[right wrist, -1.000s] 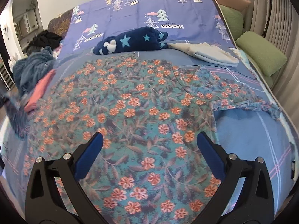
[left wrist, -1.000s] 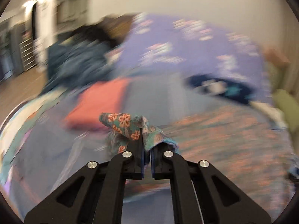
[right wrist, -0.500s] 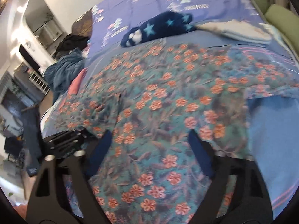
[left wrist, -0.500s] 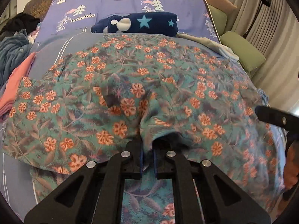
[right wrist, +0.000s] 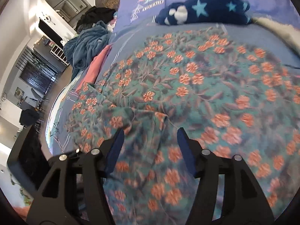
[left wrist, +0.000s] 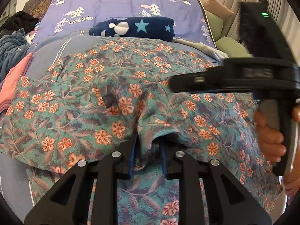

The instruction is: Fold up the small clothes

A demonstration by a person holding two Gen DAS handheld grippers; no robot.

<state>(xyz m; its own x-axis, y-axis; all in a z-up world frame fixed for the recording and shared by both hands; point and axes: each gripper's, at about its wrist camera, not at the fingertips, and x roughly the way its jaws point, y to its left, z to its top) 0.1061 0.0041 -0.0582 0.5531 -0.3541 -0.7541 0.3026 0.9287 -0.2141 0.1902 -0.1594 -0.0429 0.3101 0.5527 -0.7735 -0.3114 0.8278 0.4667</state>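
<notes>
- Purple bedding printed with pine trees [left wrist: 116,1] is covering the far half of a bed, with a grey-blue sheet [left wrist: 46,56] nearer; a teal cotton garment scattered with orange flowers [left wrist: 78,97] is lying spread across the middle of it.
- Beyond the garment's far edge a navy plush blanket with pale stars [left wrist: 142,27] is sitting folded, and a pink cloth [left wrist: 13,82] and a rumpled blue-grey fleece [right wrist: 88,45] are lying off its left side.
- Left gripper [left wrist: 148,155] is sitting at the near edge with its jaws a little apart, a folded flap of the floral fabric draped loosely between them rather than pinched.
- Right gripper [right wrist: 150,144] is hanging over the same flap with jaws spread wide, empty; in the left view it is crossing in from the right, a hand [left wrist: 270,131] wrapped round its handle.
- Risk, as I judge it: the flap is only resting in the left jaws, so pulling away could drag it and undo the fold.
- The right jaws closing here could gather two layers and bunch the cloth, skewing the next crease.
</notes>
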